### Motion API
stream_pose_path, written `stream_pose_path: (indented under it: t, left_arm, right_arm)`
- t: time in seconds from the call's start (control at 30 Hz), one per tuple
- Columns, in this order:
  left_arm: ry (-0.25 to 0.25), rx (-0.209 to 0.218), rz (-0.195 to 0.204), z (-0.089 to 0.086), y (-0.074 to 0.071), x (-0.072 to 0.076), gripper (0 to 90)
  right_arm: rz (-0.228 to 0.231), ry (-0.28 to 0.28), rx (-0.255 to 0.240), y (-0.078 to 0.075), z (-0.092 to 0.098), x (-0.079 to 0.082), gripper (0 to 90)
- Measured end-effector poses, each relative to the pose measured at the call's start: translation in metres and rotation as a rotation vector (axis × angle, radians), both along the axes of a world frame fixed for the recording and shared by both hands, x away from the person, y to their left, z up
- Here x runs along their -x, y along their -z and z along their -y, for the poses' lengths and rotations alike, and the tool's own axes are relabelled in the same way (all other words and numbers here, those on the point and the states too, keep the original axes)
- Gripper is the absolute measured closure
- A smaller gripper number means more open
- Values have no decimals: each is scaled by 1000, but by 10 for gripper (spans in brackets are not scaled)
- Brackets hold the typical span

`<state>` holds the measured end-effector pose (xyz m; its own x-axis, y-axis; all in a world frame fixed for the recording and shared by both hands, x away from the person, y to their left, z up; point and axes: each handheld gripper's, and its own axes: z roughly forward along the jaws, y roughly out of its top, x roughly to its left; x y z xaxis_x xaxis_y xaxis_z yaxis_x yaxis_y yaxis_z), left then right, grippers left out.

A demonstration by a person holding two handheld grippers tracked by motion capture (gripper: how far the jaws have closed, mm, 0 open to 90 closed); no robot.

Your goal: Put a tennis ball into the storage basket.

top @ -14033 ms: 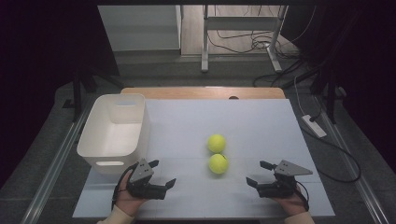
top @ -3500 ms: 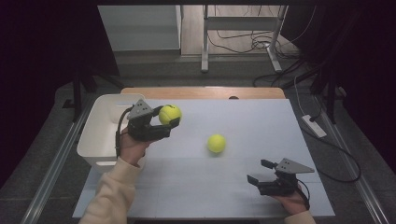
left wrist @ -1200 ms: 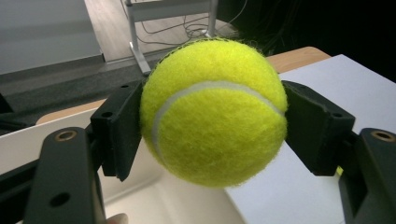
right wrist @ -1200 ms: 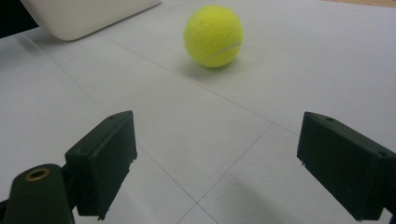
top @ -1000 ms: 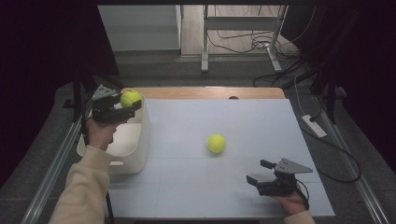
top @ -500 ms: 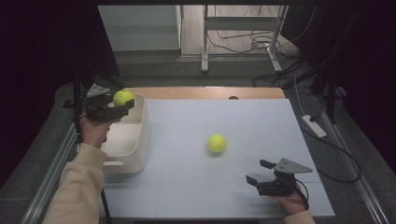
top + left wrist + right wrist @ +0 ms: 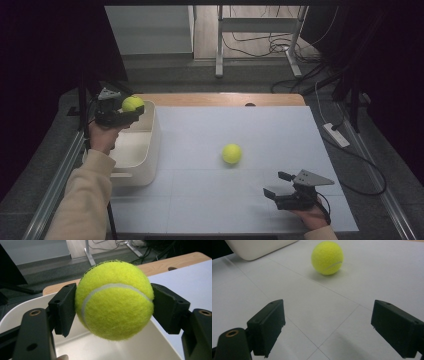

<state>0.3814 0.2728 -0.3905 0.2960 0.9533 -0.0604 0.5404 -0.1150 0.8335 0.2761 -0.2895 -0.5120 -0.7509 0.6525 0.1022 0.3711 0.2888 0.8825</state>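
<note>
My left gripper [image 7: 131, 106] is shut on a yellow tennis ball [image 7: 132, 103], held in the air over the far end of the white bin [image 7: 148, 150]. In the left gripper view the ball [image 7: 114, 300] sits pinched between both black pads, with the bin's inside [image 7: 140, 350] below it. A second tennis ball [image 7: 231, 153] lies on the white table mat, right of the bin. My right gripper [image 7: 274, 186] rests open near the front right of the mat, pointing left toward that ball [image 7: 327, 257], with nothing between its jaws.
The white mat [image 7: 240, 125] covers a wooden table whose far edge [image 7: 225, 98] shows. A white power strip [image 7: 335, 135] and cables lie on the floor to the right. A metal rail [image 7: 55, 180] runs along the left side.
My left gripper has carried its ball a little farther left and back over the bin. The right gripper and the ball on the mat have stayed put.
</note>
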Motion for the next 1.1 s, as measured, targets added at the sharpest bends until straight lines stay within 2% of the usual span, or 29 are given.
stream_pose_path:
  t: [0.3,1.1]
  left_arm:
    - [-22,-10,-45,-5,5,-11,271]
    - [-68,-40,-130,-14,14,-21,269]
  right_arm:
    - [3,-8,-5,0,0,0,120]
    - [3,-10,-4,0,0,0,120]
